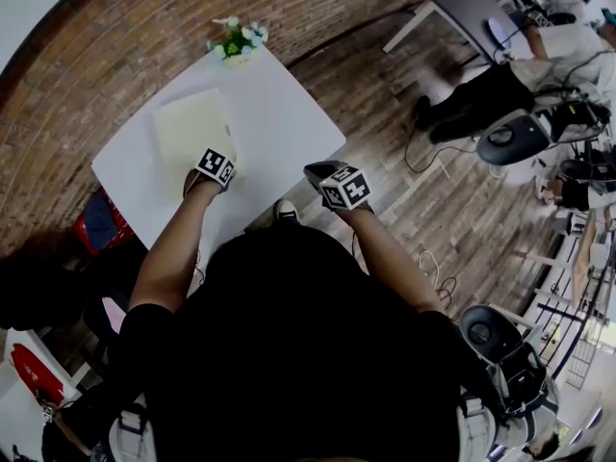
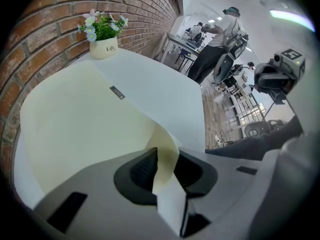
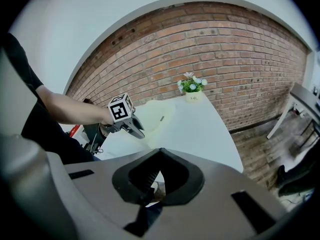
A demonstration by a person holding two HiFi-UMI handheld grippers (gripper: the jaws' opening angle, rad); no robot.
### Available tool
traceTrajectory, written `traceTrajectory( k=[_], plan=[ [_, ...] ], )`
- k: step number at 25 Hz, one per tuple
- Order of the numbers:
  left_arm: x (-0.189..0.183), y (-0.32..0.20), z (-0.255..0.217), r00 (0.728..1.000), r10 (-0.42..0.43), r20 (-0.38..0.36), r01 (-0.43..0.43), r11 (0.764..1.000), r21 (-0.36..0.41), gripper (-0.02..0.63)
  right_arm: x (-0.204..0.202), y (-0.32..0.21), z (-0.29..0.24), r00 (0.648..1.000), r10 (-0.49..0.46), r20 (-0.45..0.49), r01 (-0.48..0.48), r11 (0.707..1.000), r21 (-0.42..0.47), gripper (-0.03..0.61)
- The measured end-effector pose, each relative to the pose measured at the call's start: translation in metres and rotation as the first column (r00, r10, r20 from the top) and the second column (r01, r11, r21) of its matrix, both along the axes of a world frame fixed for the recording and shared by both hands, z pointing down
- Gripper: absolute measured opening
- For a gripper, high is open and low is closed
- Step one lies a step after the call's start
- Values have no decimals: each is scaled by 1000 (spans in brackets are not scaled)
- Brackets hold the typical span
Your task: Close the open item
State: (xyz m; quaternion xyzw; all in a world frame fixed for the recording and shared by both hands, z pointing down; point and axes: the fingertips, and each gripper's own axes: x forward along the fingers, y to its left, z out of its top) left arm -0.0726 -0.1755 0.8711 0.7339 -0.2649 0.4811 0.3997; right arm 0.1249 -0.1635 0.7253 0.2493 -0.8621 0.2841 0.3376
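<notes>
On the white table [image 1: 289,123], before the flowerpot [image 1: 236,41], the folder [image 1: 192,128] is laid nearly shut. Its cover corner [image 2: 167,149], straddled loosely by the parted left gripper [image 2: 167,176], should be lowered flat. The right gripper [image 3: 159,179] is parted, empty.

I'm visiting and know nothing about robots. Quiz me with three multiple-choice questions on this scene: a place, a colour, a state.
1. Where does the flower pot stand?
A) on the floor
B) at the table's far corner
C) on a chair
2. What colour is the folder?
A) red
B) blue
C) pale yellow
3. What is between the left gripper's jaws?
A) nothing
B) a flower stem
C) the folder's curled corner

B: it sits at that corner.
C: its cover is pale yellow.
C: the corner curls up between them.
</notes>
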Motion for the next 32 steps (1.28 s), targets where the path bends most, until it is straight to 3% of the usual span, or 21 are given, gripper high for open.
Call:
traceTrajectory(
  k=[9, 18, 24, 32],
  plan=[
    [12, 9, 2, 997, 73, -23, -74, 997, -23, 203, 1, -3, 2, 1000, -2, -8, 2, 1000, 1, 20],
    [8, 5, 3, 999, 26, -35, -26, 1000, 1, 157, 2, -1, 4, 1000, -2, -14, 2, 1000, -3, 20],
    [-2, -2, 3, 999, -20, -27, 22, 999, 41, 73, 1, -2, 3, 1000, -2, -15, 2, 1000, -1, 20],
    [-3, 0, -4, 997, -41, -62, 45, 997, 58, 69, 0, -7, -1, 1000, -7, -11, 7, 1000, 9, 20]
  ],
)
